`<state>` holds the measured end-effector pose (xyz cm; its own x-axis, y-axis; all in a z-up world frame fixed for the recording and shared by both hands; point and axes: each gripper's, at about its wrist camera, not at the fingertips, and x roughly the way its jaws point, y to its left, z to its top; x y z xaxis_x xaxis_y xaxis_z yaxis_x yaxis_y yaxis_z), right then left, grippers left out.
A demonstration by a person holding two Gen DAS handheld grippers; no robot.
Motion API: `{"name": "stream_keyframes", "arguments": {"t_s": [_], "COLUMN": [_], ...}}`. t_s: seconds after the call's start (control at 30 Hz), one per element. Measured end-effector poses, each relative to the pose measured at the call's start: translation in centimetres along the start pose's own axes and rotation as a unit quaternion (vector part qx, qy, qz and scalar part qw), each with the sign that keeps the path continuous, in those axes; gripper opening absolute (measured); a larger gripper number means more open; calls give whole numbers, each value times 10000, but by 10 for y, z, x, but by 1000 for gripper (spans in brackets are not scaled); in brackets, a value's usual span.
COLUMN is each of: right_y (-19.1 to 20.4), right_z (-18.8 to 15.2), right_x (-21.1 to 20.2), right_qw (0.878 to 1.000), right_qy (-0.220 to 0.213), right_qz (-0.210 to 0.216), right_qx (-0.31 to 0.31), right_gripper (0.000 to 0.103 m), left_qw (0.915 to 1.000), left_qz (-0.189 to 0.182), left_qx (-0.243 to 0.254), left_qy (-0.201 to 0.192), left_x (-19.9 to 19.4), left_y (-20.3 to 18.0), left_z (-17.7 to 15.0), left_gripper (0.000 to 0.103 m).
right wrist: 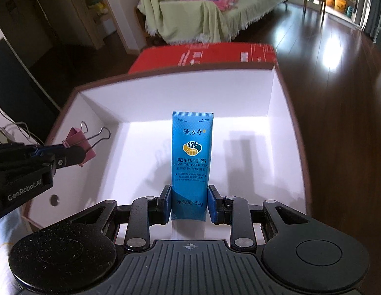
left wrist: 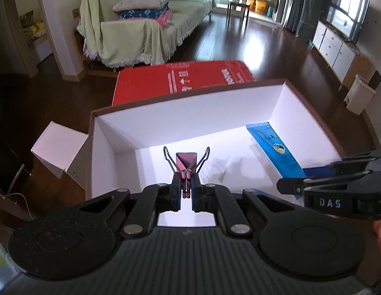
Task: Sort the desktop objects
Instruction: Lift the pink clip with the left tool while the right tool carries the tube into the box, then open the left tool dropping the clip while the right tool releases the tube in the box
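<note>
While both grippers hang over the open white box [right wrist: 151, 103], each has something clamped between its fingers. The left gripper [left wrist: 186, 191] is closed narrow on a pink binder clip [left wrist: 186, 162], gripping it by the spine end so the wire handles splay forward above the box floor; from the right wrist view the clip [right wrist: 79, 147] sits above the box's left wall. The right gripper [right wrist: 189, 204] pinches the lower end of a blue hand-cream tube [right wrist: 191, 152], which points forward over the middle of the box; in the left view the tube [left wrist: 274, 150] slants along the right side.

Whether these two are on their way into the box or being lifted out, one moment does not settle; both fit a sorting job. Either way, both things are airborne over the box interior, not resting on it, as far as their shadows on the floor suggest.

Any release would want the gripper low enough that the clip does not bounce and the tube does not roll against a wall.

Behind the box lies a red carton [left wrist: 183, 81], and a small white box [left wrist: 59, 147] stands just off its left side. The two grippers sit close together, so each must mind the other's fingers.
</note>
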<state>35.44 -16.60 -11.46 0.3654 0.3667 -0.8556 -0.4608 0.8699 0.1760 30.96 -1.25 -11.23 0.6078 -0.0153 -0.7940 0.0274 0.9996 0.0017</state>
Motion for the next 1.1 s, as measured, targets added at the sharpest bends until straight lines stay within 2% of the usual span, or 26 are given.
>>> {"name": "stream_keyframes", "arguments": {"t_s": [0.3,0.6,1.1], "right_y": [-11,-18,-20], "right_z": [13,30,39], "right_x": [43,70,97], "right_qw": [9991,9986,9975], "right_qy": [328,488,663], "right_qz": [-87,-139,-252], "right_qx": [-245,-173,9], "right_gripper": [29,29,29], "left_qw": [9990,9971,9962], "left_qz": [196,354,301], "left_qx": [48,30,-129], "left_qy": [393,676,803], "left_x": [48,86,112], "left_y": [-3,-3,1], "left_z": [14,20,23], "left_gripper": [5,5,7]}}
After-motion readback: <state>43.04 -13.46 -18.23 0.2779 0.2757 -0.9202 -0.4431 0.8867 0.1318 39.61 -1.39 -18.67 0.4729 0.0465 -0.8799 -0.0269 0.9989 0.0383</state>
